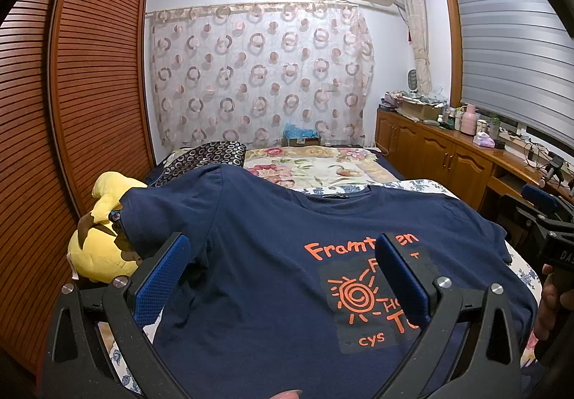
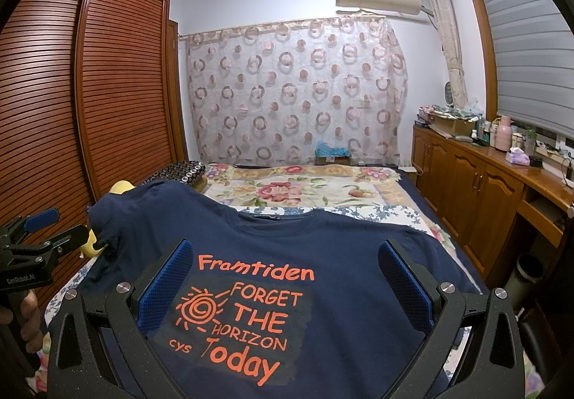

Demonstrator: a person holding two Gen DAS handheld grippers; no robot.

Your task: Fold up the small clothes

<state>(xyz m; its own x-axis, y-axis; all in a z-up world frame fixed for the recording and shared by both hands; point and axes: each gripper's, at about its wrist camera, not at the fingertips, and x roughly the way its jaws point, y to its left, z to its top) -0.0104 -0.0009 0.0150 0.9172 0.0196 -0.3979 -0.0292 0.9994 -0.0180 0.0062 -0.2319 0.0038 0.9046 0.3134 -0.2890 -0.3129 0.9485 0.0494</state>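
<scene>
A navy T-shirt [image 1: 272, 255] with an orange sun print and lettering lies spread face up on the bed, collar at the far side; it also shows in the right wrist view [image 2: 340, 255]. Its left sleeve drapes over a yellow plush toy [image 1: 97, 252]. My left gripper [image 1: 283, 259] is open and empty, hovering above the shirt's left half. My right gripper [image 2: 283, 266] is open and empty above the printed chest. The left gripper also shows at the left edge of the right wrist view [image 2: 50, 230], the right gripper at the right edge of the left wrist view [image 1: 549, 219].
The bed [image 1: 323, 165] carries a floral quilt and a dark ring-patterned pillow [image 1: 204, 155] at the far end. A slatted wooden wardrobe [image 1: 71, 112] stands close on the left. A wooden cabinet [image 2: 484, 180] with clutter runs along the right. A curtain hangs behind.
</scene>
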